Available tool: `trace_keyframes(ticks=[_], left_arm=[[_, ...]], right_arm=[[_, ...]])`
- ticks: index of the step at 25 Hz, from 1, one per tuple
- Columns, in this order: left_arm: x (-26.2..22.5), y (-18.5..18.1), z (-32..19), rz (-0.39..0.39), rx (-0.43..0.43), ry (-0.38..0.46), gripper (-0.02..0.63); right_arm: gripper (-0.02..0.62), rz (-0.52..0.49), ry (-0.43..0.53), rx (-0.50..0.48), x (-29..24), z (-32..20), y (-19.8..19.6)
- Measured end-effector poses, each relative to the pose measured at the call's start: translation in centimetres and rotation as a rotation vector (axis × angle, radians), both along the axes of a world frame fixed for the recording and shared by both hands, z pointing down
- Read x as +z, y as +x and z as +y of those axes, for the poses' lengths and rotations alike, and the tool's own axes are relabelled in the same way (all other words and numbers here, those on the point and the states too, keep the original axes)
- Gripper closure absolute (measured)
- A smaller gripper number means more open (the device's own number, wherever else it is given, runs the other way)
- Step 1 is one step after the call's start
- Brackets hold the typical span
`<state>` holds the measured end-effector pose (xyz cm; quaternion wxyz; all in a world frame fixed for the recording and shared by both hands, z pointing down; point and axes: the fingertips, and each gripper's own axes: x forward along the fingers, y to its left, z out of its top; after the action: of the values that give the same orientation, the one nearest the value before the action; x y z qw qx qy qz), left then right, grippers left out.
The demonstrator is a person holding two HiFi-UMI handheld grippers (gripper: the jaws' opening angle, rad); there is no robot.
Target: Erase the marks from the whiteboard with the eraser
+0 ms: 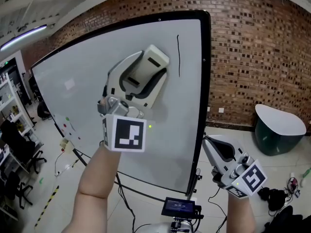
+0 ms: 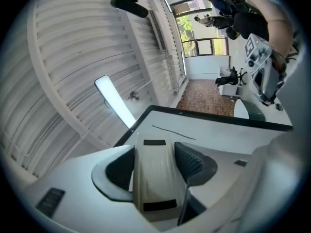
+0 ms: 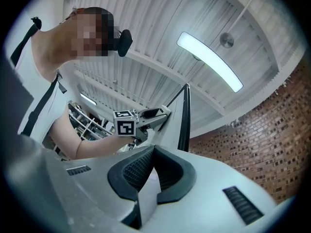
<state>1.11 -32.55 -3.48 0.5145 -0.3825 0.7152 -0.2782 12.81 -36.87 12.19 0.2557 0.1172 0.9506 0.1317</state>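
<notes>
The left gripper point(image 1: 148, 72) is clenched on the eraser point(image 1: 156, 56), a dark pad on each long side of the cream block. It is held up at the whiteboard point(image 1: 82, 91), right of centre; whether the felt actually touches the surface I cannot tell. The one clear mark point(image 1: 178, 57) is a thin upright line near the board's right edge, at about 2 o'clock from the eraser in the head view and not yet under it. A few small coloured dots sit near the board's lower left, at about 8 o'clock, too small to tell whether they are ink. The right gripper point(image 3: 152, 154) hangs low off the board's 5 o'clock corner with its jaws closed on nothing. The main risk is probably the grip: the eraser is pinched only by its sides, so pressing hard while sweeping towards 2 o'clock could twist it between the pads or pop it out. A tilted approach could bring a hard jaw tip onto the board ahead of the felt and scrape it. The line also runs close to the black frame, so a pass might catch the frame or leave its ends behind.
</notes>
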Motion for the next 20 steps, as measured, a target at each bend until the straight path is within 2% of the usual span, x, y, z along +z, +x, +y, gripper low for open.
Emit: trace_keyframes(ticks=[2, 5, 7, 11, 13, 16, 20], left_arm=[[-1.2, -0.4, 0.1, 0.009, 0.025, 0.044, 0.324], [-0.8, 0.0, -0.1, -0.010, -0.021, 0.028, 0.325], [0.7, 1.5, -1.1, -0.061, -0.021, -0.027, 0.325], [5.3, 4.6, -3.0, -0.254, 0.020, -0.208, 0.324], [6.8, 5.2, -3.2, -0.290, 0.043, -0.271, 0.324], [6.2, 4.5, -3.1, -0.207, 0.097, -0.292, 0.324], [1.9, 2.4, -1.4, -0.075, 0.097, -0.168, 0.324]], right_arm=[[0.575, 0.002, 0.006, 0.003, -0.2, 0.0, -0.3], [0.575, 0.007, 0.009, -0.003, -0.5, 0.4, -0.8], [0.575, 0.011, 0.010, -0.010, -0.5, 0.6, -1.0], [0.575, 0.022, 0.008, -0.024, 0.1, 1.2, -1.9], [0.575, 0.023, 0.008, -0.030, 0.3, 1.5, -2.2], [0.575, 0.022, 0.010, -0.038, 0.2, 1.6, -2.6], [0.575, 0.020, 0.007, -0.035, 0.1, 1.8, -2.4]])
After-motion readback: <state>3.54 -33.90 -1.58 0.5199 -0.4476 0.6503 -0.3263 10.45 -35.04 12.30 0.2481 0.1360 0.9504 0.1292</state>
